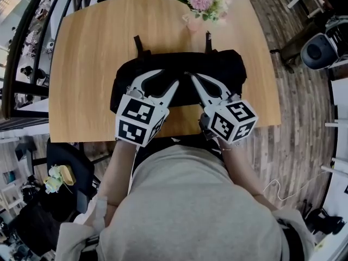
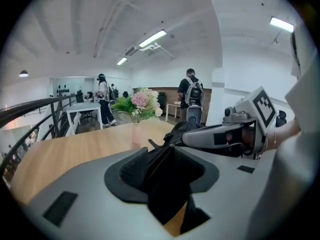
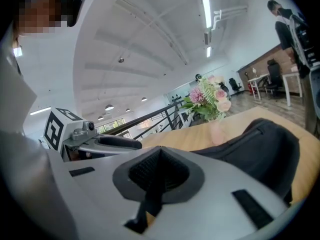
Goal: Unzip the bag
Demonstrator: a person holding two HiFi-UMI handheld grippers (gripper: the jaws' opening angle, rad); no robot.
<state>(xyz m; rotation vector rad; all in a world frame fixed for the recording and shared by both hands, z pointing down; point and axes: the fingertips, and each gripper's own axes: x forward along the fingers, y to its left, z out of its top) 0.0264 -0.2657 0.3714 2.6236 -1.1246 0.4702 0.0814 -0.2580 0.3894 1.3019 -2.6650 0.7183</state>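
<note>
A black bag lies flat on the wooden table, near its front edge. My left gripper rests on the bag's middle with its jaws spread wide; in the left gripper view a loose fold of the bag's fabric stands between the pads, which do not pinch it. My right gripper meets it tip to tip from the right. Its jaws are shut on a thin black tab, the zipper pull by its look. The rest of the bag stretches off to the right.
A pink vase of flowers stands at the table's far edge just behind the bag. Two black strap ends poke out behind the bag. Wooden floor and a round grey device lie right of the table. People stand far off in the room.
</note>
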